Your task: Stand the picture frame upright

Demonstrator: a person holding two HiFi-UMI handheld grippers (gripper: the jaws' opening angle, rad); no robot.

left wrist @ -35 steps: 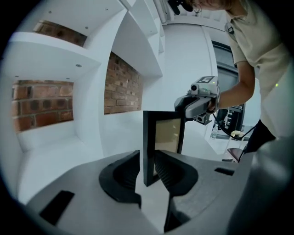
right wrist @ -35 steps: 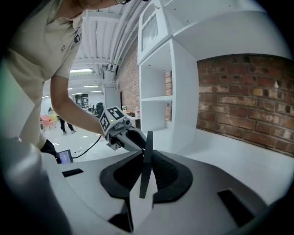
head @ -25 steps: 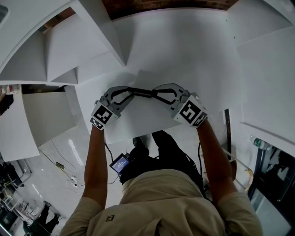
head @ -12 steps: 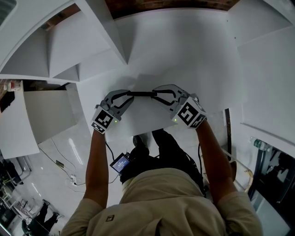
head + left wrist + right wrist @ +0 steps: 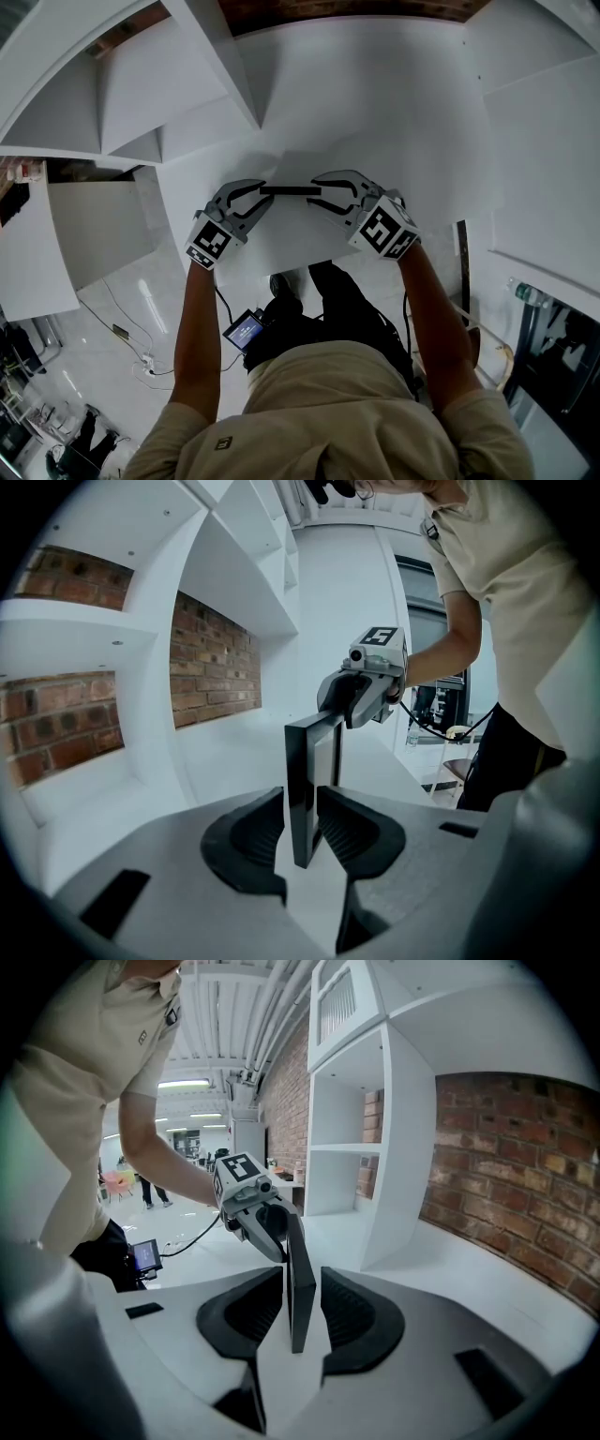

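Observation:
The black picture frame [image 5: 291, 190] stands on edge on the white tabletop [image 5: 375, 122], seen from above as a thin dark bar between the two grippers. My left gripper [image 5: 261, 190] holds its left end; in the left gripper view the frame [image 5: 302, 780] is upright with both pads against it. My right gripper [image 5: 321, 190] is at the other end. Its jaws are opening, and the frame [image 5: 300, 1279] stands between them with a narrow gap on each side. Each gripper shows in the other's view: the right gripper [image 5: 361, 691], the left gripper [image 5: 255, 1215].
White shelf compartments [image 5: 141, 84] rise to the left of the tabletop, with a brick wall [image 5: 506, 1166] behind them. A white upright divider [image 5: 403, 1147] stands just beyond the frame. The table's near edge [image 5: 281, 267] runs close to the person's body.
The frame has gone from a slight tilt to standing straight on its edge. The right gripper's jaws have parted from it; the left gripper keeps its hold.

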